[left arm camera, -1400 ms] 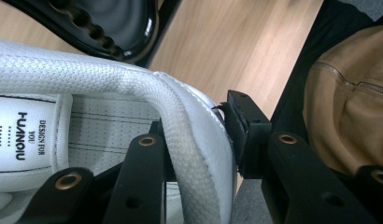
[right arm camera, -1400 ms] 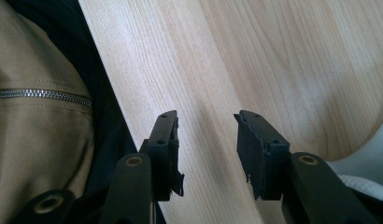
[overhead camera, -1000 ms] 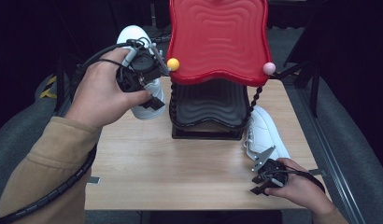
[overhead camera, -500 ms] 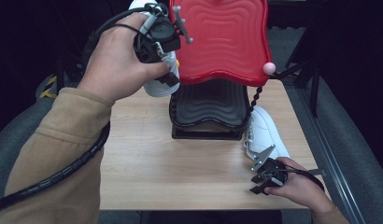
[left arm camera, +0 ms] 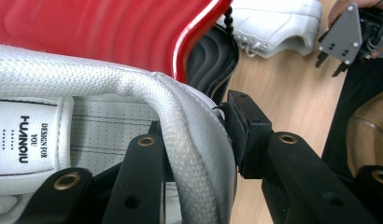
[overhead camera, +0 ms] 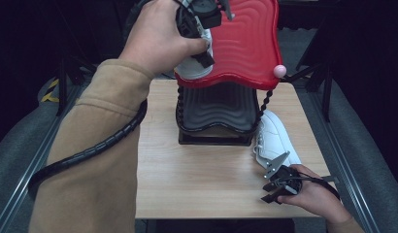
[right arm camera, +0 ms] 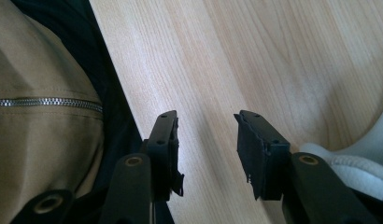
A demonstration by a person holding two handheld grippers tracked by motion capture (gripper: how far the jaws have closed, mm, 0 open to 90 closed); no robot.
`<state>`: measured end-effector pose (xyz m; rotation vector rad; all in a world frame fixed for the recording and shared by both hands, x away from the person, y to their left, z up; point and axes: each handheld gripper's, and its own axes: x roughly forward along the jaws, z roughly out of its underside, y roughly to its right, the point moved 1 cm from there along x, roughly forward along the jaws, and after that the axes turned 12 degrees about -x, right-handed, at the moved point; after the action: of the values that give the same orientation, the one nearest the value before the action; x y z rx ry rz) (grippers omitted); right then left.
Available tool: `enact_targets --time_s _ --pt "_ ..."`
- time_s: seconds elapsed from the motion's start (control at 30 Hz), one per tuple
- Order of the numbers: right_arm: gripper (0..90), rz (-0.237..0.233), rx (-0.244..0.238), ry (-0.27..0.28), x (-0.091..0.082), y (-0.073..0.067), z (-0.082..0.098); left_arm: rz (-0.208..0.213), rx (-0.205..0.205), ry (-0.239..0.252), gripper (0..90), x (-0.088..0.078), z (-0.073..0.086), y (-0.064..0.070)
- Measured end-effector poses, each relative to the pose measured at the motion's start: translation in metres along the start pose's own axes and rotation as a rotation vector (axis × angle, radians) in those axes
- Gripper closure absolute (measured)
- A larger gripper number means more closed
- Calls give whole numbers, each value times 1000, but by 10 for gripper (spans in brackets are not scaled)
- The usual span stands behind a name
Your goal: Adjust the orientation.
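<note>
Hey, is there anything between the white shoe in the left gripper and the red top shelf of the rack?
Nothing visible blocks it. The left gripper grips the white shoe by its heel collar, right at the red top shelf, whose ridged surface looks bare. The other shoe lies on the table beside the right gripper.

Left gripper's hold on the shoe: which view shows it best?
The left gripper view: its jaws pinch the white shoe at the collar. The high view has the left gripper mostly behind the hand. The right gripper view misses it.
</note>
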<state>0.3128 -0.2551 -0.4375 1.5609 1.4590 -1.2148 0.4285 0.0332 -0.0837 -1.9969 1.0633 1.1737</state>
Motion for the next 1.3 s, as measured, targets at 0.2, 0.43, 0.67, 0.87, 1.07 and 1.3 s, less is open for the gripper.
enact_targets --time_s 0.2,0.43,0.67,0.87,1.07,1.3 --pt "591 1 9 -2 0 0 6 8 17 18 688 10 -15 -8" --pt "590 -6 28 -2 1 1 12 6 52 29 687 23 -32 -13" --pt "590 1 34 -10 0 -2 15 -18 79 31 682 36 -46 -20" --pt "588 -7 33 -18 3 -2 16 -22 108 33 681 46 -49 -20" --pt "581 -13 33 -24 6 -2 15 -20 100 8 683 56 -44 -20" --pt "576 -24 29 -27 8 -3 13 -30 88 -37 686 70 -41 -21"
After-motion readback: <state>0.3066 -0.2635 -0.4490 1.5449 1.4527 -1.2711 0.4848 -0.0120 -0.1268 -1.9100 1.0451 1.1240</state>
